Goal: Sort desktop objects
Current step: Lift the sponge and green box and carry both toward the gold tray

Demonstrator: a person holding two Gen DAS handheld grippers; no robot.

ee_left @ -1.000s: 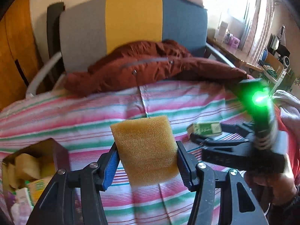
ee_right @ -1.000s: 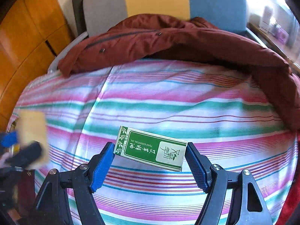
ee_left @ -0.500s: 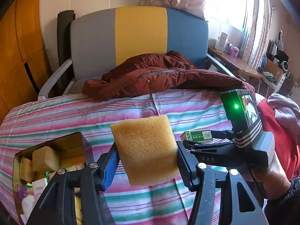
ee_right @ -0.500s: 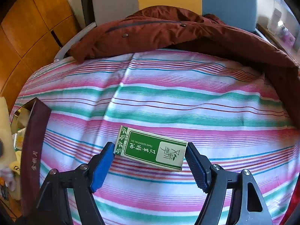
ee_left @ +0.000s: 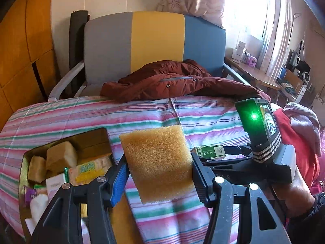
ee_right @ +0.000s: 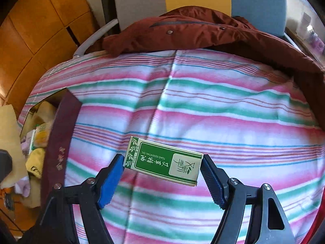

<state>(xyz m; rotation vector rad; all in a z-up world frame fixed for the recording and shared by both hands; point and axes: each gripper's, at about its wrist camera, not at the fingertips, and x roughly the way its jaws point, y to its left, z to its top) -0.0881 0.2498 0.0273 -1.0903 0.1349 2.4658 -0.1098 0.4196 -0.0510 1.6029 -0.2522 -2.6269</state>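
My left gripper (ee_left: pixel 159 169) is shut on a yellow sponge (ee_left: pixel 156 160) and holds it above the striped bedspread (ee_left: pixel 203 113), just right of an open dark box (ee_left: pixel 95 134) full of small items. My right gripper (ee_right: pixel 162 170) is shut on a green and white essential-oil box (ee_right: pixel 163 161), held above the bedspread (ee_right: pixel 213 101). The right gripper and its oil box (ee_left: pixel 211 152) also show in the left wrist view, to the right of the sponge. The dark box's wall (ee_right: pixel 61 142) shows at the left of the right wrist view.
A dark red jacket (ee_left: pixel 174 81) lies across the far edge of the bedspread, before a grey, yellow and blue chair (ee_left: pixel 156 40). Red and pink clothes (ee_left: pixel 300 130) lie at the right. A wooden wardrobe (ee_left: pixel 22 40) stands at the left.
Both grippers have drawn back and up from the bedspread with their loads. The open box has come further into view at the left. Neither grip has changed.
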